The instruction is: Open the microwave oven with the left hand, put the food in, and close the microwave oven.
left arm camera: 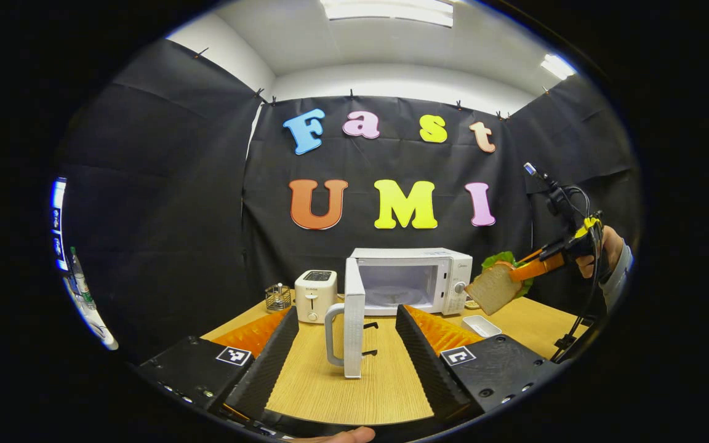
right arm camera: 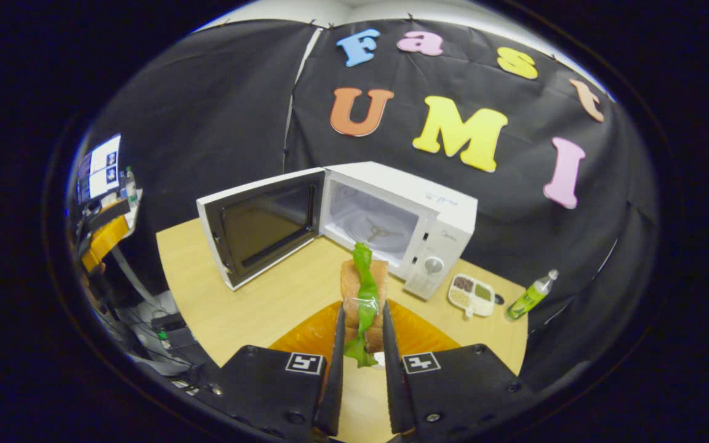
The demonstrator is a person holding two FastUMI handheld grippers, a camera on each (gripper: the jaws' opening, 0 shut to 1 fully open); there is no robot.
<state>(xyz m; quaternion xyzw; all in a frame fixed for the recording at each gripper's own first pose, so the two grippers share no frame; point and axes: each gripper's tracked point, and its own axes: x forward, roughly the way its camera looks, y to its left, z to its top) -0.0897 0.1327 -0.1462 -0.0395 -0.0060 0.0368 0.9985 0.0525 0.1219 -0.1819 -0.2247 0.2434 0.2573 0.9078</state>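
- Sandwich [right arm camera: 364,295] clamped edge-on in the right gripper [right arm camera: 360,344], long axis aimed at the open microwave [right arm camera: 404,215]
- Microwave cavity bare but for its turntable
- Left gripper [left arm camera: 347,344] spread wide, holding nothing, facing the door [left arm camera: 354,320]

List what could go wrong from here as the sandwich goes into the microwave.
1. The right gripper pinches the sandwich by its lower part; lettuce hangs loose and a layer may slip out.
2. The microwave door stands open between the left gripper fingers, so a nudge might swing it.
3. The snack tray and bottle sit close to the microwave and may get knocked.
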